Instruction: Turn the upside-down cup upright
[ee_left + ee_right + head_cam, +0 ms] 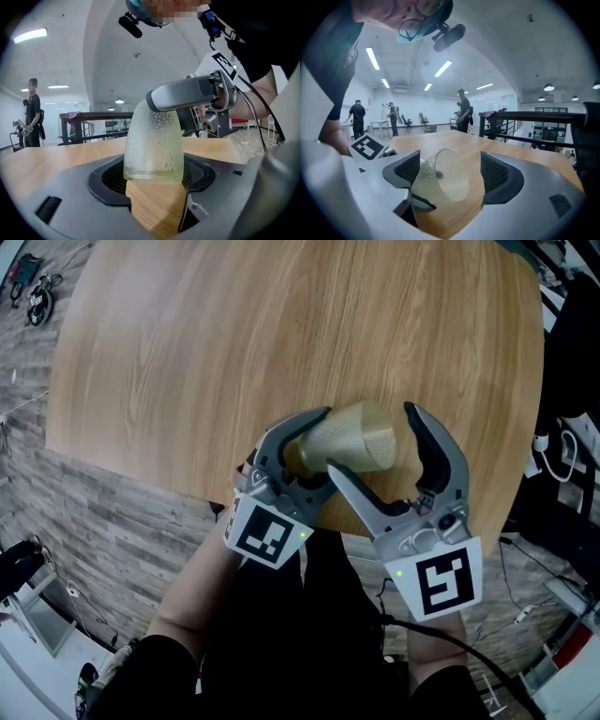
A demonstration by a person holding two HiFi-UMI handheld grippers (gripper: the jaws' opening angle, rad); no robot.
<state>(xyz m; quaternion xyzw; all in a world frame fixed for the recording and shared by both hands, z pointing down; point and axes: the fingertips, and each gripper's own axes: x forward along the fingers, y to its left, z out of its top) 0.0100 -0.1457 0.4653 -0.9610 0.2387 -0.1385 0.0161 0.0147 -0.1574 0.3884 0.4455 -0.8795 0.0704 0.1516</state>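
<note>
A pale yellow, dimpled translucent cup [361,437] hangs tilted on its side just above the near edge of the round wooden table [234,343]. My left gripper [314,448] is shut on its narrow base end, and the mouth points right. In the left gripper view the cup [153,140] sits between both pads of that gripper [153,180]. My right gripper [370,437] stands open around the mouth end. In the right gripper view the cup [440,183] leans by the left pad of this gripper [450,176], with a gap to the right pad.
The table's near edge [187,488] runs just under both grippers, with grey plank floor [84,540] below. Cables and gear [562,456] lie at the right. Several people [464,112] and a dark railing [525,122] stand far behind.
</note>
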